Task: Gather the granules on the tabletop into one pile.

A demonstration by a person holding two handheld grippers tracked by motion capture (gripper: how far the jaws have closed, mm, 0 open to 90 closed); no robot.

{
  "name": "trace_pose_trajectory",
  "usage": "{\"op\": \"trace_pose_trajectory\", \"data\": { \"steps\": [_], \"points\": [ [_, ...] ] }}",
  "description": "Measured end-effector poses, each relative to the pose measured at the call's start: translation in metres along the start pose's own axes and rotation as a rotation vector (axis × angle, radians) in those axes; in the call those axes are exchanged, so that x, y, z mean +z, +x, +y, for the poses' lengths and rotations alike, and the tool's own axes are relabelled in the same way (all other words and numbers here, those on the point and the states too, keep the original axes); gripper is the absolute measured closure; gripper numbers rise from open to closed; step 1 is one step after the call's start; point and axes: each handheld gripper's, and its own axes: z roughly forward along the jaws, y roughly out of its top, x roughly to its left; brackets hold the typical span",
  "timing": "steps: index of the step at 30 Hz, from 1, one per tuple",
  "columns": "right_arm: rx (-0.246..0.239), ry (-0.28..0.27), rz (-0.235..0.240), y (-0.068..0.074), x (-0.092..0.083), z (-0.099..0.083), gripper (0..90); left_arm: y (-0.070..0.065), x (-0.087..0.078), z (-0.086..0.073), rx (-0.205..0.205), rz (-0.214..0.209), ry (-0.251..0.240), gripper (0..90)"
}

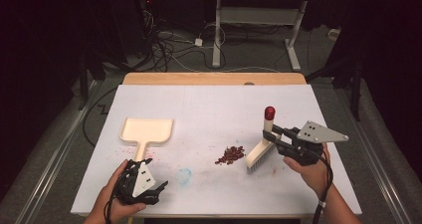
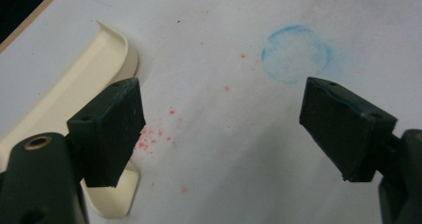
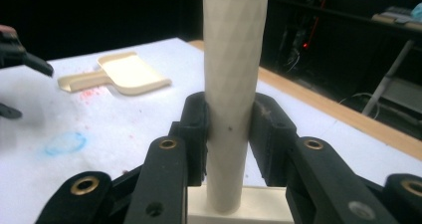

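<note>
Right hand-held gripper [image 1: 275,137] clenched on brush handle [image 3: 233,84], bristles on the surface [image 1: 209,104] just right of the bean pile [image 1: 230,155]. Left hand-held gripper [image 2: 224,129] released, beside dustpan handle [image 2: 74,99].

The white table top [image 1: 214,109] lay bare across its whole far half, so a hand could have crossed there freely. On the near half, the cream plastic dustpan [image 1: 147,131] blocked the left side, its handle reaching back to just beside the left gripper [image 1: 149,184], whose jaws stood wide apart over bare surface next to a faint blue ring mark [image 2: 296,54]. A small heap of dark red beans [image 1: 230,155] sat in the middle. Just right of it stood the cream hand brush with a red-tipped handle [image 1: 263,145], clamped in the right gripper [image 1: 276,137]. Between dustpan and beans ran an open lane.
</note>
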Motion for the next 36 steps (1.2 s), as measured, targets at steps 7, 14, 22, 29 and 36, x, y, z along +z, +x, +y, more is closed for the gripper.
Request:
{"op": "trace_pose_trajectory", "data": {
  "steps": [7,14,22,29,36],
  "points": [
    [0.054,-0.023,0.124,-0.023,0.027,-0.005,70.3,0.0,0.004,0.001,0.001,-0.014,0.009,17.2],
    [0.029,-0.045,0.296,-0.014,0.061,0.001,70.2,-0.001,0.004,0.0,-0.001,-0.015,0.009,17.2],
    [-0.041,-0.057,0.358,0.006,0.07,0.012,70.2,0.0,0.002,-0.003,-0.012,-0.011,0.009,17.2],
    [-0.012,-0.089,0.284,-0.001,0.042,0.015,70.2,0.001,0.0,-0.004,-0.017,-0.004,0.004,17.2],
    [-0.012,-0.111,0.181,0.002,0.003,0.021,70.2,0.001,0.0,-0.001,-0.012,0.002,-0.003,17.2]
  ]
}}
